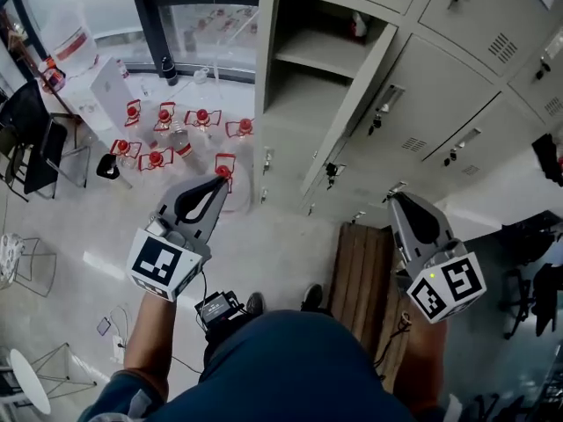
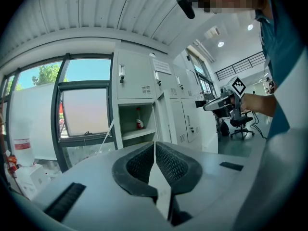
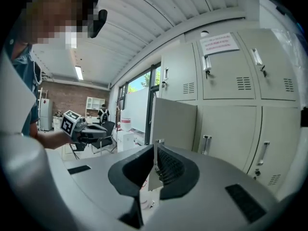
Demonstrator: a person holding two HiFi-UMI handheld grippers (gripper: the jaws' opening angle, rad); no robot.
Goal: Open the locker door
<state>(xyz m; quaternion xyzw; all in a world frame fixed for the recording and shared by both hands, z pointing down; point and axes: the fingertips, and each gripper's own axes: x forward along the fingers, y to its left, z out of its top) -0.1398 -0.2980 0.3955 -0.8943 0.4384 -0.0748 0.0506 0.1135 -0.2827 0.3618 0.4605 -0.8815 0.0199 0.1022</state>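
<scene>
The grey locker door stands swung open, its compartment showing a shelf and a small red-and-white bottle. My left gripper is shut and empty, held in the air below and left of the open compartment. My right gripper is also shut and empty, in front of the closed lockers to the right of the door. In the left gripper view the open compartment lies straight ahead and the right gripper shows at right. The right gripper view faces the door's outer face.
Closed lockers with handles and keys fill the right. Several red-capped bottles stand on the floor by the window. A wooden bench lies under my right arm. Dark chairs stand at far left.
</scene>
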